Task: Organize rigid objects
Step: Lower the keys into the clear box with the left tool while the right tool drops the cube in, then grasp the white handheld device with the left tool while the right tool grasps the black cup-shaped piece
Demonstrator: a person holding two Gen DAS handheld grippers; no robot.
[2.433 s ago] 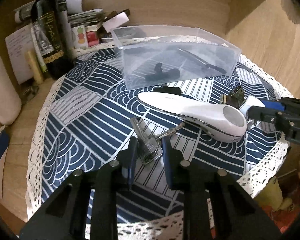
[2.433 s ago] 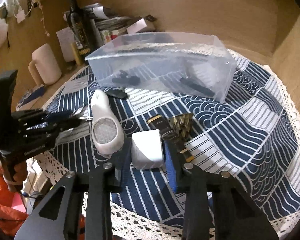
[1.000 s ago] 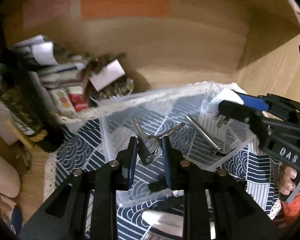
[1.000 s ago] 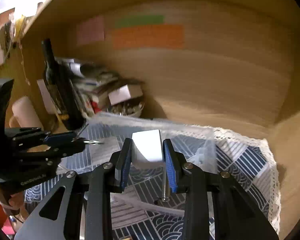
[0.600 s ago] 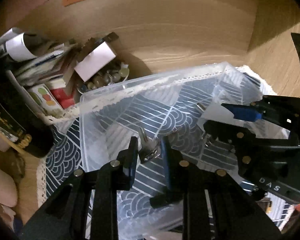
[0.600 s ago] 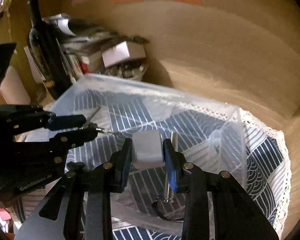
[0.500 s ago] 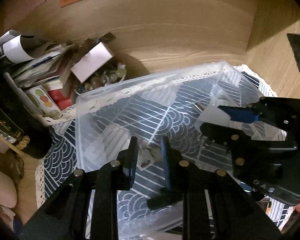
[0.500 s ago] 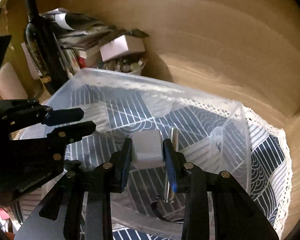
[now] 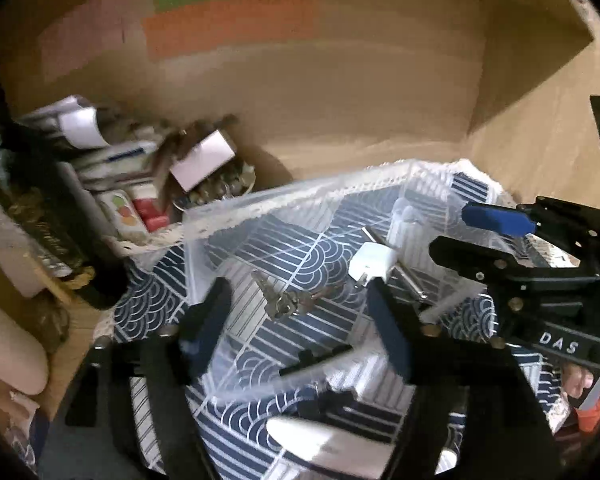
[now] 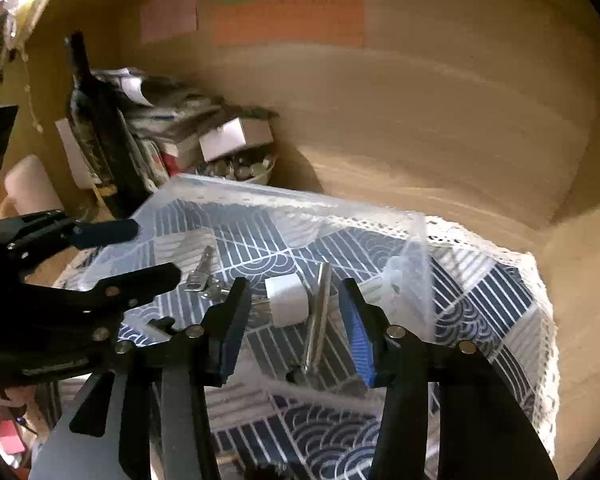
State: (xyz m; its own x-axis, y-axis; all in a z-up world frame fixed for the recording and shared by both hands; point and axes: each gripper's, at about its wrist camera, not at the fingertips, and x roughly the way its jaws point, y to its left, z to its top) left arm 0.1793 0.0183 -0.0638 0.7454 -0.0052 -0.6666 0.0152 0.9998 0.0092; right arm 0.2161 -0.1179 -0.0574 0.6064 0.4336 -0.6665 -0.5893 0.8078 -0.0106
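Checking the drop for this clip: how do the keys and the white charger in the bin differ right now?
The keys are a thin, metallic bunch splayed flat; the charger is a chunky white block with prongs. The keys lie nearer the bin's left wall, the charger further right beside a metal rod. Both rest loose in the bin, under open grippers.

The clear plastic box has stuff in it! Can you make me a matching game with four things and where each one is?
Things:
1. bunch of silver metal keys
2. white plastic plug adapter
3. dark glass wine bottle
4. white oval plastic handheld device

Places:
A. on the cloth in front of the clear plastic box, outside it
B. in the box, beside a silver metal rod
C. standing behind the box
D. in the box, nearer the left gripper

Pairs: 1-D, 2-B, 3-C, 4-A
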